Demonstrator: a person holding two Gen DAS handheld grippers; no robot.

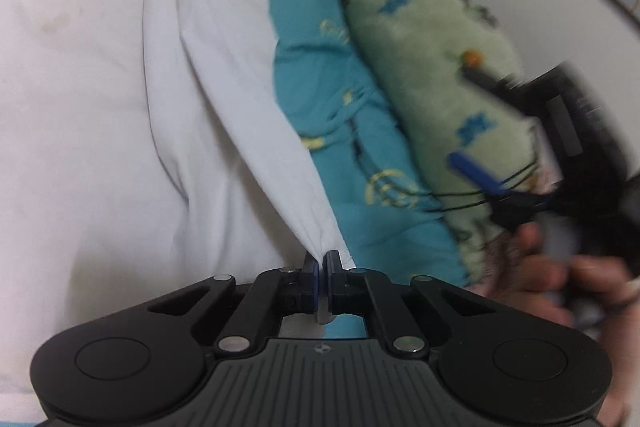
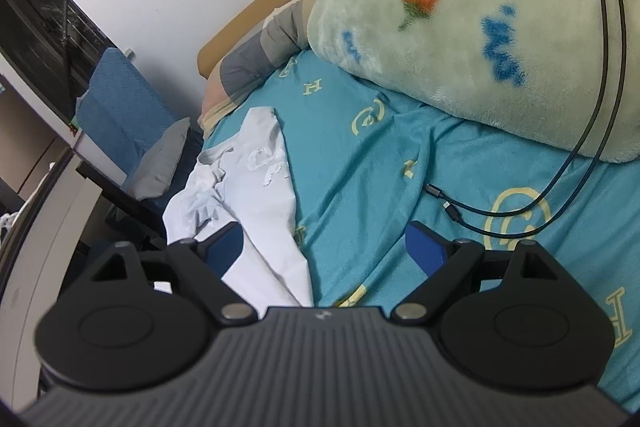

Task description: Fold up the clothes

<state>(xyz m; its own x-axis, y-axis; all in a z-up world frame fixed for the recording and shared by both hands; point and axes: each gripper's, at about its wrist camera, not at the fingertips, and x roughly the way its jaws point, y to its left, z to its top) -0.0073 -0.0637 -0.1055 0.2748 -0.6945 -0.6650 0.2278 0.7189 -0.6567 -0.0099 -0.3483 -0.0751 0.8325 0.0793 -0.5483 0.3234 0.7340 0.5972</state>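
A white garment [image 1: 120, 107] lies spread over the teal bedsheet [image 1: 320, 87] and fills the left of the left wrist view. My left gripper [image 1: 323, 259] is shut on a pinched corner of the garment's edge, and the cloth stretches away from the jaws in a taut fold. In the right wrist view the same white garment [image 2: 260, 187] lies crumpled at the bed's left side, with raised lettering on it. My right gripper [image 2: 324, 247] hangs open above the sheet, its left finger over the garment's edge and nothing between the pads. That right gripper [image 1: 480, 183] also shows, blurred, at the right of the left wrist view, held by a hand [image 1: 560, 279].
A pale green fleece blanket [image 2: 480, 7] with blue and orange prints is heaped at the back of the bed. Two black charging cables [image 2: 520, 223] trail off it onto the sheet [image 2: 400, 167]. Beside the bed stand a blue chair [image 2: 124, 107] with a grey cushion and a dark desk edge.
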